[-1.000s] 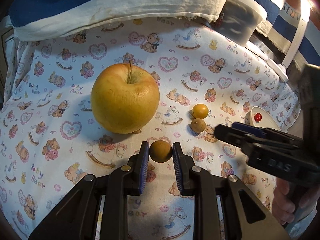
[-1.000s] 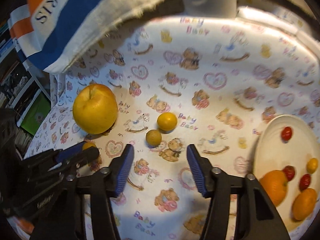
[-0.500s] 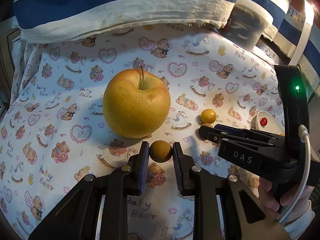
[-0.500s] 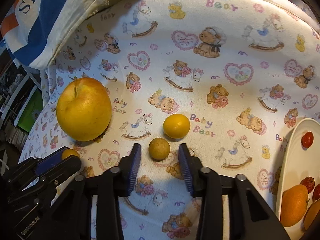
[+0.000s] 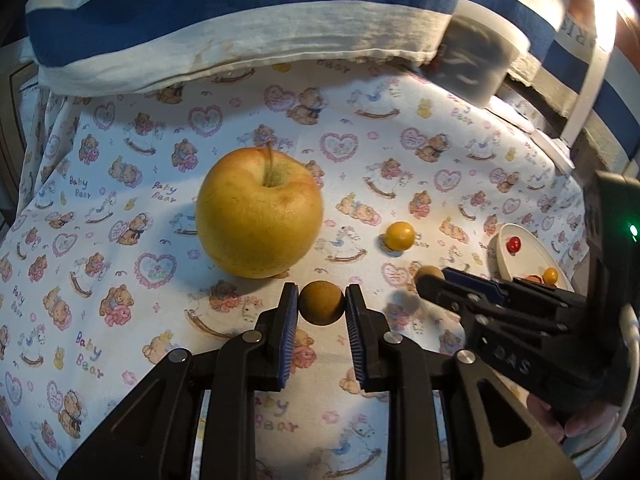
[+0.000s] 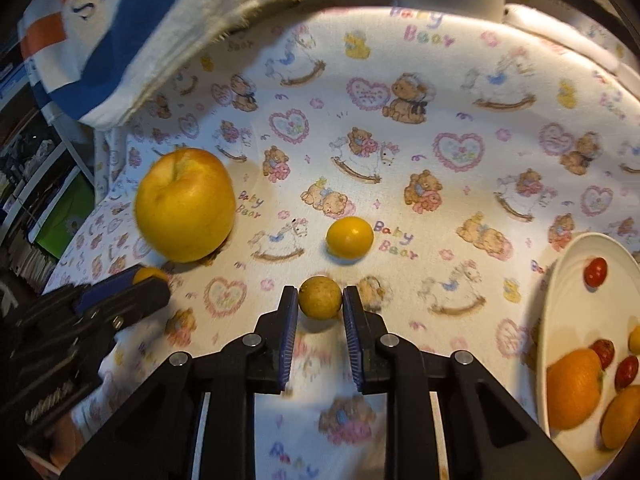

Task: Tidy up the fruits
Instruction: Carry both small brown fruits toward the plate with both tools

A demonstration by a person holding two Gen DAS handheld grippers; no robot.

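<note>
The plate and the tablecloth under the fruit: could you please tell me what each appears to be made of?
The plate looks like glazed white ceramic, smooth with a soft sheen, though plastic is possible. The tablecloth appears to be matte woven cotton, printed with bears and hearts.

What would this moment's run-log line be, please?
left gripper: shut on brown fruit | right gripper: shut on second brown fruit | plate: partly filled
</note>
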